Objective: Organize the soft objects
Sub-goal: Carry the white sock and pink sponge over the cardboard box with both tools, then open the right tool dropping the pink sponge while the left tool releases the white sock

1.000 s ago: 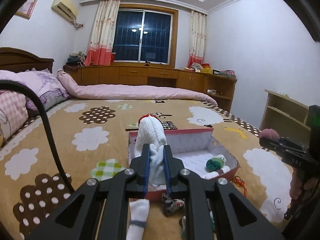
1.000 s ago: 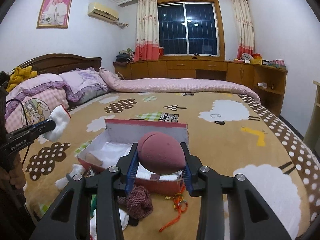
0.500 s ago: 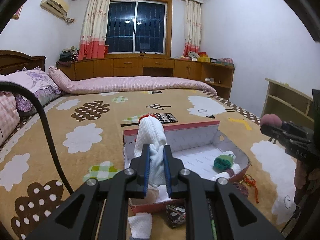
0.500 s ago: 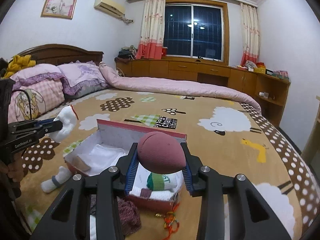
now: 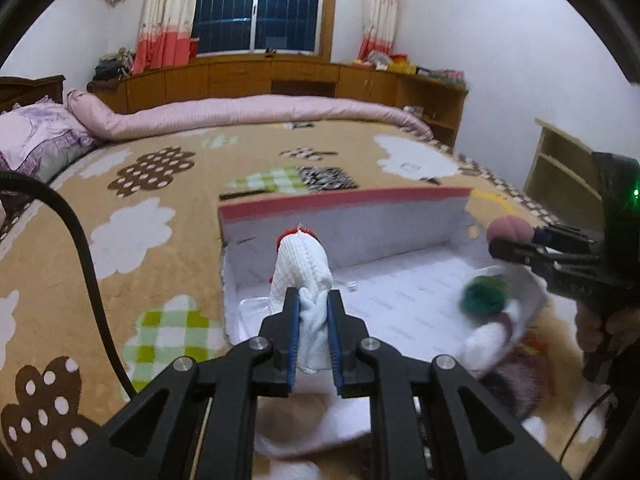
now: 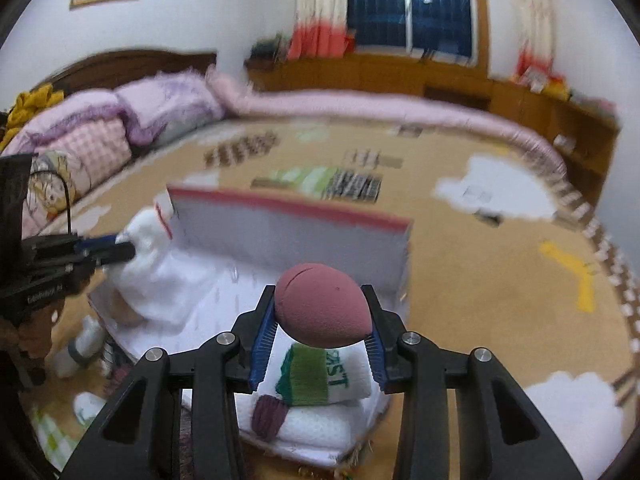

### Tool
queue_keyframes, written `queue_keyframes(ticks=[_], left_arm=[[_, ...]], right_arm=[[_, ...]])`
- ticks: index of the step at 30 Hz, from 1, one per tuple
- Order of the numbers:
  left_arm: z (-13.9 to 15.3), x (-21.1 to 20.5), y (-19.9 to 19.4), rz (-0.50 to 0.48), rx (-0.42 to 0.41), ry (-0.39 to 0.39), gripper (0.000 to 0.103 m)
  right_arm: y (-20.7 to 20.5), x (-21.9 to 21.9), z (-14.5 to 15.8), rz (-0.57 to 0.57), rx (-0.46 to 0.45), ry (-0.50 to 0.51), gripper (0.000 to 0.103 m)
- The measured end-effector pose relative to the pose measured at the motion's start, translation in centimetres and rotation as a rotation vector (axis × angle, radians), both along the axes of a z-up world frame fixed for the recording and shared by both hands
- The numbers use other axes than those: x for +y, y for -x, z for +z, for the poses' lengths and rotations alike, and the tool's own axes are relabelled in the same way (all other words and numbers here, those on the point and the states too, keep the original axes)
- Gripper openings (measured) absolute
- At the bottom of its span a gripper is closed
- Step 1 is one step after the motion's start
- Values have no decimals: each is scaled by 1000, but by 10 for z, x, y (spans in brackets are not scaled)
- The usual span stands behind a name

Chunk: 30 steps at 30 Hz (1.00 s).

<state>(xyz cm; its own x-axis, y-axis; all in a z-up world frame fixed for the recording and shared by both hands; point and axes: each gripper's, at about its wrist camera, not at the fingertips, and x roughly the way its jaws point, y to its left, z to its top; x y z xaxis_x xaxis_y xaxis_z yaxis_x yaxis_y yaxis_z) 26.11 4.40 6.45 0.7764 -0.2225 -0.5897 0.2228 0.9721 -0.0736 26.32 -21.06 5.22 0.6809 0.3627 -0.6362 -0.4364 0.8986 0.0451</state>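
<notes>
Both grippers brought forward and lower over red-rimmed box within last second; box now fills lower view. Left gripper clamped on white knitted sock, above box's left end. Right gripper clamped on pink ball, above folded socks already inside. Release judged next.

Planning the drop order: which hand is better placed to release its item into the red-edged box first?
Right, probably. Its gripper holds the dusty-pink ball above the box's folded socks; the left gripper holds its white sock near the box's front corner.
</notes>
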Motion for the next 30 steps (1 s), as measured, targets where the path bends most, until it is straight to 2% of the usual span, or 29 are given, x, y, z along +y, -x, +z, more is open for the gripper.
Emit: queue_keyframes(ticks=[4, 6, 10, 14, 16, 17, 18, 19, 20, 21, 23, 30], left_arm=[[-24, 6, -21, 13, 62, -26, 14], [-38, 13, -28, 19, 100, -35, 14], [-49, 19, -28, 21, 86, -42, 14], [-50, 14, -25, 23, 63, -84, 16], [-49, 17, -24, 10, 54, -61, 17], [-48, 19, -23, 6, 50, -47, 19], [-47, 21, -21, 6, 45, -35, 27], [-45, 22, -20, 2, 40, -20, 39], [-43, 23, -18, 2, 30, -10, 42], [-41, 23, -17, 6, 19, -8, 48], [-35, 25, -12, 2, -12, 17, 54], [-13, 21, 4, -13, -105, 58, 60]], right_arm=[[-11, 6, -27, 17, 64, 109, 41], [-10, 6, -32, 9, 40, 120, 41], [-6, 7, -35, 1, 24, 138, 42], [-5, 9, -36, -10, 9, 140, 43], [-4, 10, -34, -14, 4, 142, 46], [-4, 11, -34, -15, 0, 142, 48], [-2, 11, -33, -14, -8, 140, 54], [1, 11, -30, -4, -25, 135, 61], [5, 12, -28, 0, -42, 131, 75], [7, 12, -25, -2, -59, 127, 82], [10, 11, -21, -13, -81, 112, 82], [8, 2, -14, -66, -80, 67, 82]])
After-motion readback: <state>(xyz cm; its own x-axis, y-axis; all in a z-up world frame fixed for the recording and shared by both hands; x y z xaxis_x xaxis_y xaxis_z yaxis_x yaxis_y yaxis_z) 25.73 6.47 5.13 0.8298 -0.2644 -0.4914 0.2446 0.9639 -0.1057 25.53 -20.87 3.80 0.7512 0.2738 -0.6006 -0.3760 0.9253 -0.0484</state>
